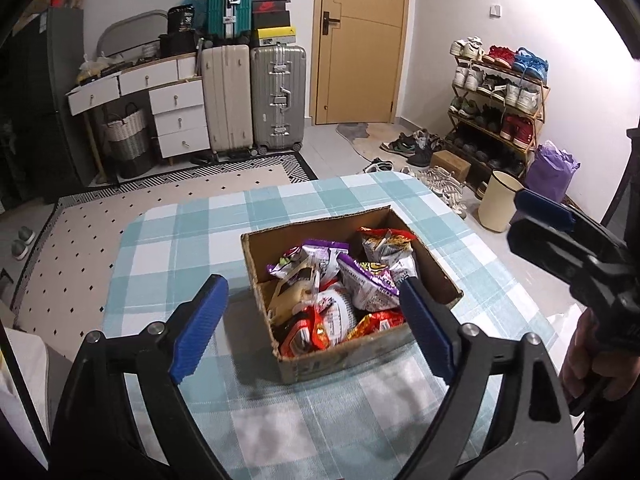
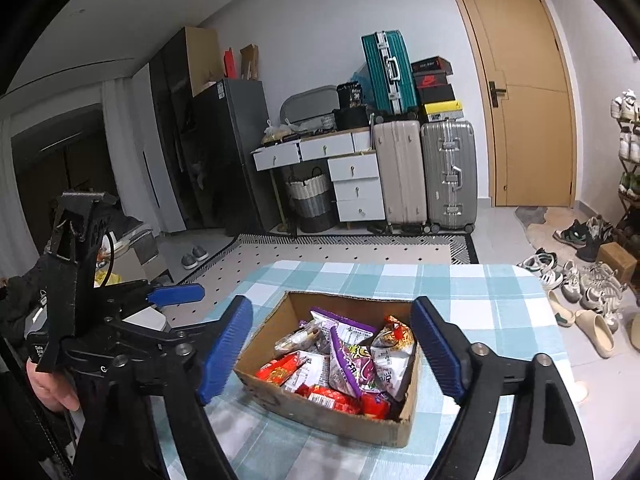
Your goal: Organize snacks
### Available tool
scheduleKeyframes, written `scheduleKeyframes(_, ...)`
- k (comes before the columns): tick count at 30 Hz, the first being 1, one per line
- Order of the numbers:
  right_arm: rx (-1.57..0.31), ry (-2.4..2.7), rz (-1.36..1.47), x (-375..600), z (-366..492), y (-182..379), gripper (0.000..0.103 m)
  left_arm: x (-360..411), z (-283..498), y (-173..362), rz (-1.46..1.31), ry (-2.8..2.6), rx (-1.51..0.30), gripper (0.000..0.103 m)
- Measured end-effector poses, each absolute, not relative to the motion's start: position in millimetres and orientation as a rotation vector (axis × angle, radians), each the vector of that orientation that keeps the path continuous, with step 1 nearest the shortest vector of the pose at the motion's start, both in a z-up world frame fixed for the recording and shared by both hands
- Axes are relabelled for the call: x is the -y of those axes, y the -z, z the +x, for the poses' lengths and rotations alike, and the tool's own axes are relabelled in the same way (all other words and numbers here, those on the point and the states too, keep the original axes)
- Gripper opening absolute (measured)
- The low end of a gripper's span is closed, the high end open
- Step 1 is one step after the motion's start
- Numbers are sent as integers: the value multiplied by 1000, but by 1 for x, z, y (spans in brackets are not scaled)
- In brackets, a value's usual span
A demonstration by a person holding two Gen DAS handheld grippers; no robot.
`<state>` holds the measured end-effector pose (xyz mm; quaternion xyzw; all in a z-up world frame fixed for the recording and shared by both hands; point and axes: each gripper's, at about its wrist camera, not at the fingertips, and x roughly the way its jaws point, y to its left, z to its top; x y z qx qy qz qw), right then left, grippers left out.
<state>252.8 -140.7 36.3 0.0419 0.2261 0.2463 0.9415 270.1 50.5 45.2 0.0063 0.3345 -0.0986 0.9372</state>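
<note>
An open cardboard box (image 1: 256,258) sits on a table with a blue-and-white checked cloth (image 1: 168,248). It holds several snack packets: purple ones (image 1: 370,280), red ones (image 1: 320,332) and a beige one (image 1: 290,298). My left gripper (image 1: 316,320) is open and empty, held above the box's near side. My right gripper (image 2: 336,354) is open and empty above the same box (image 2: 320,416), with its packets (image 2: 352,364) between the fingers in view. Each gripper also shows in the other's view: the right one (image 1: 560,236) and the left one (image 2: 120,312), both beside the table.
A patterned rug (image 1: 120,204) lies beyond the table. Suitcases (image 1: 276,96), a white drawer unit (image 1: 176,112) and a woven basket (image 1: 126,136) stand at the far wall. A shoe rack (image 1: 500,96), loose shoes (image 2: 576,280), a cream bin (image 1: 498,200) and a door (image 1: 360,40) are to the right.
</note>
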Motion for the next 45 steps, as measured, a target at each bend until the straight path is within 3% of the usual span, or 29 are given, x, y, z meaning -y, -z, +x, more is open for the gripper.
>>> scheduleKeyframes(4, -451, -496, 76, 143, 232, -36, 86, -53, 250, -47, 10, 186, -660, 91)
scheduleKeyframes(8, -430, -487, 71, 147, 214, -34, 89, -58, 231, -50, -8, 165, -607, 101)
scheduleKeyframes(24, -371, -461, 91, 178, 161, -13, 94, -73, 169, -44, 18, 29, -459, 102)
scheduleKeyframes(45, -313, -413, 54, 187, 133, 44, 94, -114, 145, 40, -5, -99, -426, 102)
